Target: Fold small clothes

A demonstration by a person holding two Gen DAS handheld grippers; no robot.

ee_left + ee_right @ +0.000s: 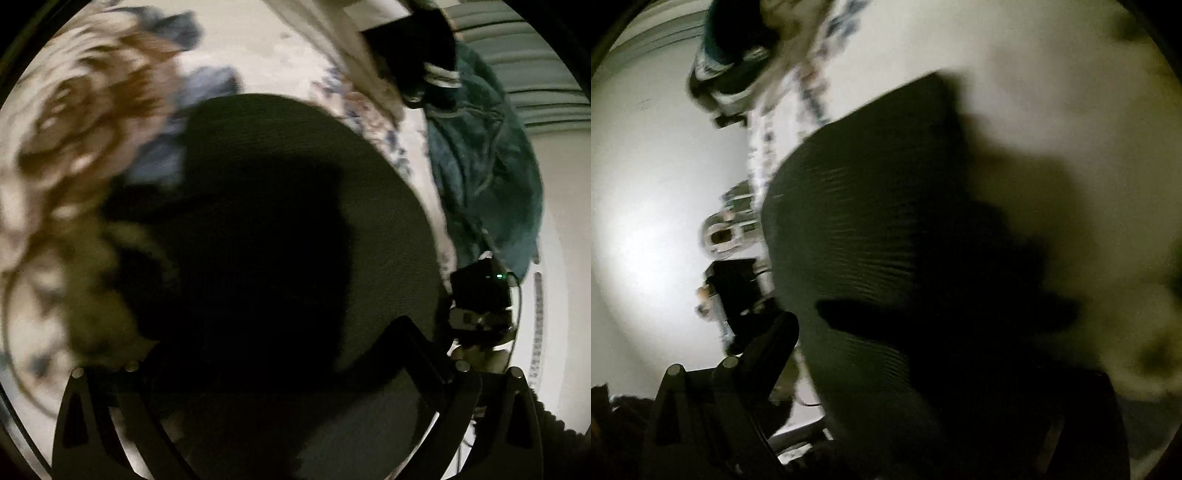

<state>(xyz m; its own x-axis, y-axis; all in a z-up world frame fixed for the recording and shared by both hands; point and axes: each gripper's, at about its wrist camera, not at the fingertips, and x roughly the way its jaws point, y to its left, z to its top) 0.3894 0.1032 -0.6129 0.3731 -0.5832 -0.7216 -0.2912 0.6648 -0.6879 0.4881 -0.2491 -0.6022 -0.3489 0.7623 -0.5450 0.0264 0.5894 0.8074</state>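
Dark ribbed garment (295,206) draped soft and light over patterned bed (266,48), near teal clothing (484,155), apparently pinched by left gripper (280,424) and right gripper (886,424), best held at edges.

A big dark green cloth (871,236) with thin ribbed lines fills the middle of the frame, and its lower right part is in deep shadow. The right gripper (886,398) sits at the bottom. One black finger (768,347) shows at the lower left, beside the cloth's edge. The other finger is lost in the dark. At the upper left lies a blurry green and white thing (735,62). Behind is a pale sheet (1052,92).
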